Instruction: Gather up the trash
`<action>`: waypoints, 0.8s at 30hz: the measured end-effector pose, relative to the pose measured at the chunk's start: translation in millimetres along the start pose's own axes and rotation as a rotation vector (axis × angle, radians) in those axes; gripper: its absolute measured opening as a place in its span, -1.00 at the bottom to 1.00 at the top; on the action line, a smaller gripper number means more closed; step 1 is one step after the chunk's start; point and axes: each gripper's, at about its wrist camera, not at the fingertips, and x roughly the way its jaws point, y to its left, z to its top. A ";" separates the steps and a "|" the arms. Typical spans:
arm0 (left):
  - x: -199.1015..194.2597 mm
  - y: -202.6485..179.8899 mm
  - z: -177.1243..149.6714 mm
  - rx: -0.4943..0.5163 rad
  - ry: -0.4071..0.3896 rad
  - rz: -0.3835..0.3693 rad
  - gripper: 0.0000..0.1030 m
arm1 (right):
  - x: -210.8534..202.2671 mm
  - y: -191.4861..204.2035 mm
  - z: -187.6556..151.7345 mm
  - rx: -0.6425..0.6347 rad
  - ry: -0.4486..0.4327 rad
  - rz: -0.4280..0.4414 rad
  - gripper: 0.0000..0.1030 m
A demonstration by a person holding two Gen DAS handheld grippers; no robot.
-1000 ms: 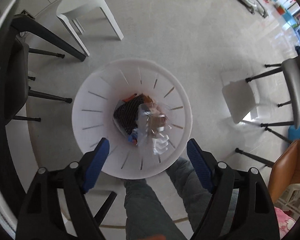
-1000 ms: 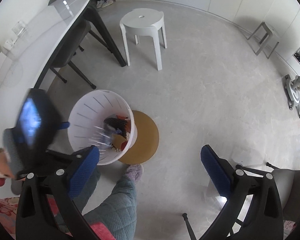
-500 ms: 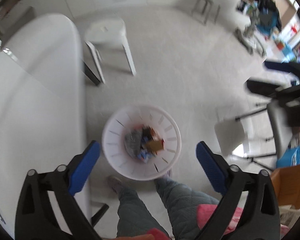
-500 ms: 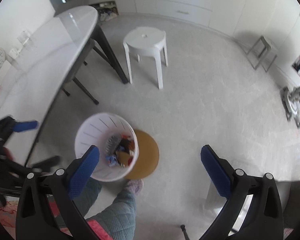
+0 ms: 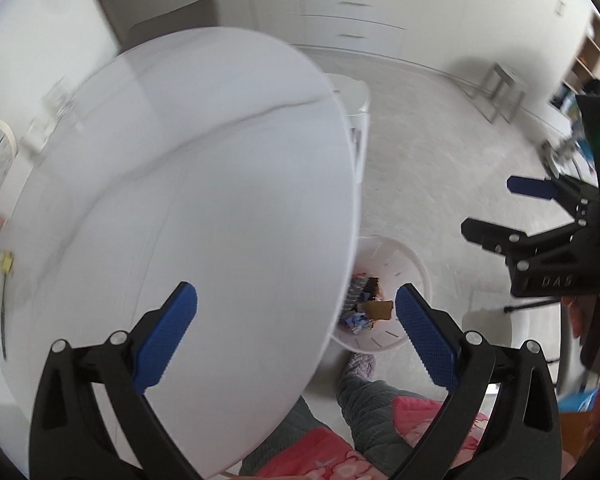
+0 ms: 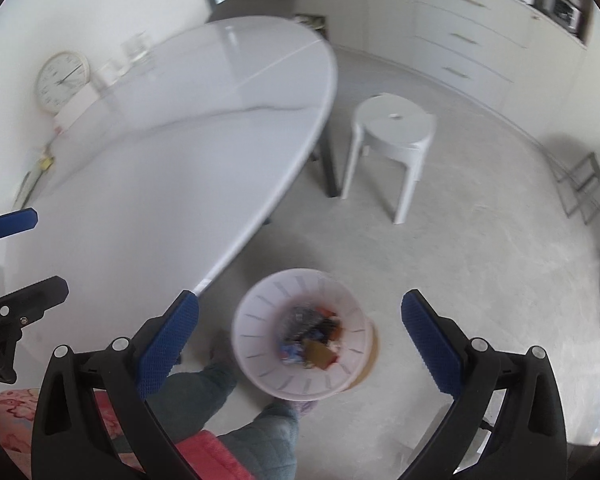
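Table (image 5: pixel 188 200) hides half the bin (image 5: pixel 396 252) leftward; both tongs (image 5: pixel 296 320) (image 6: pixel 300 328) released.

- left gripper (image 5: pixel 296 320): jaws spread wide, nothing between the blue pads
- right gripper (image 6: pixel 300 328): jaws wide too, empty (held level with the left, both tilted downward)

Home dining area: white table (image 6: pixel 160 168), stool (image 6: pixel 392 128), drawers (image 6: pixel 460 40).
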 end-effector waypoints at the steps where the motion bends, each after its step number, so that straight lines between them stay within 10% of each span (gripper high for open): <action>1: -1.4 6.0 -0.6 -0.013 0.001 0.004 0.85 | 2.8 10.1 4.9 -0.012 0.007 0.014 0.95; 9: -50.4 74.6 4.1 -0.178 -0.097 0.053 0.85 | -11.5 76.7 53.1 -0.082 -0.019 -0.008 0.95; 24: -185.5 198.5 25.9 -0.419 -0.405 0.289 0.85 | -131.6 181.5 160.2 -0.243 -0.343 0.043 0.95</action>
